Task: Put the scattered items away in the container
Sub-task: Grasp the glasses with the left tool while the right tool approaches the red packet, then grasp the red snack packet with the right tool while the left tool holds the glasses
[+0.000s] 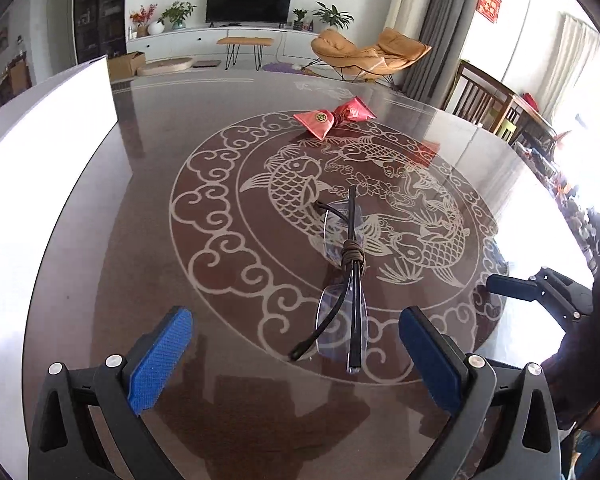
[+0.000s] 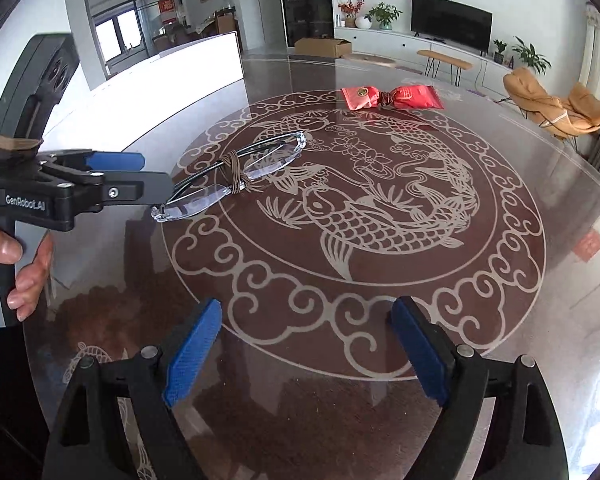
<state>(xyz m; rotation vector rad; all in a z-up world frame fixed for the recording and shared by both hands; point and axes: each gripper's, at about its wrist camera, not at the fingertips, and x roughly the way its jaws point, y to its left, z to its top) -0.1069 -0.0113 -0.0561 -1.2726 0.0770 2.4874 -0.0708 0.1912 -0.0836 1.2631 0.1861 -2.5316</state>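
Left gripper (image 1: 296,360) spread wide, folded glasses (image 1: 346,280) just beyond fingertips

"GenRobot.AI" printed on the left gripper (image 2: 156,176) body

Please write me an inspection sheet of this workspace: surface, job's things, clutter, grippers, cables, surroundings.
Surface: round glass table with a fish pattern, glossy.
Job's things: folded glasses tied with a brown cord, lying near the centre; red packet lying farther back. White container stands at the table's edge.
Clutter: nothing seen.
Grippers: left gripper open, its fingers either side of the glasses' near end, not touching; right gripper open, holding nothing.
Cables: nothing seen on the table.
Surroundings: living room with TV, plants, orange chair, cardboard box.
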